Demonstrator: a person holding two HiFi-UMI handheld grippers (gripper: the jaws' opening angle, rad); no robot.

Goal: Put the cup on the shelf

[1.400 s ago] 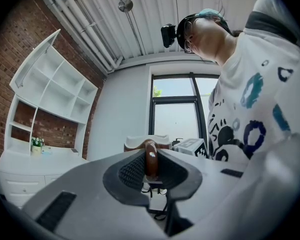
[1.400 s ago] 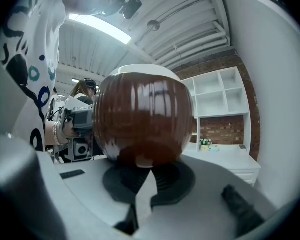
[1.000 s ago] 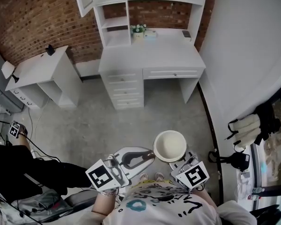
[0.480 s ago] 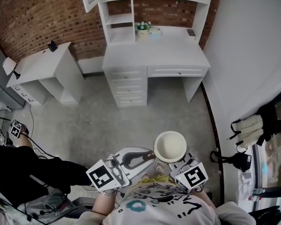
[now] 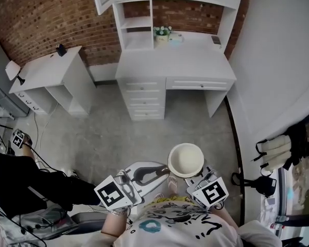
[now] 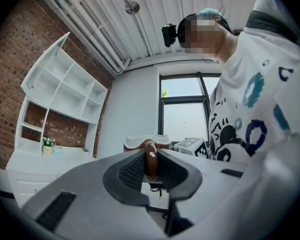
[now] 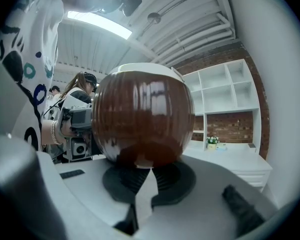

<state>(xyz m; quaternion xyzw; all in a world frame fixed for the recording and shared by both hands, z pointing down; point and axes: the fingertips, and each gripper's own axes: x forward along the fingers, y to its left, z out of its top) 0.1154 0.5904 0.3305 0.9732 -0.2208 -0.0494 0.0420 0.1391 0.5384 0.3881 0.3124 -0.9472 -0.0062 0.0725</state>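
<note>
The cup (image 5: 186, 160) is round, glossy brown outside and cream inside, and is held upright above the floor in front of the person. My left gripper (image 5: 161, 172) is shut on its brown handle (image 6: 150, 160), which stands pinched between the ribbed pads. My right gripper (image 5: 195, 179) is shut on the cup's foot, and the brown body (image 7: 140, 116) fills the right gripper view above the jaws. The white desk (image 5: 177, 63) with its shelf unit (image 5: 136, 22) stands far ahead against the brick wall.
A small potted plant (image 5: 162, 33) and a little box stand at the back of the desk. A low white side table (image 5: 46, 76) is at the left. A person in black (image 5: 26, 181) sits at the near left. Black and white gear (image 5: 278, 151) lies by the right wall.
The desk and shelf have shifted slightly right and down in the head view. Both grippers and the cup keep the same place and the same hold.
</note>
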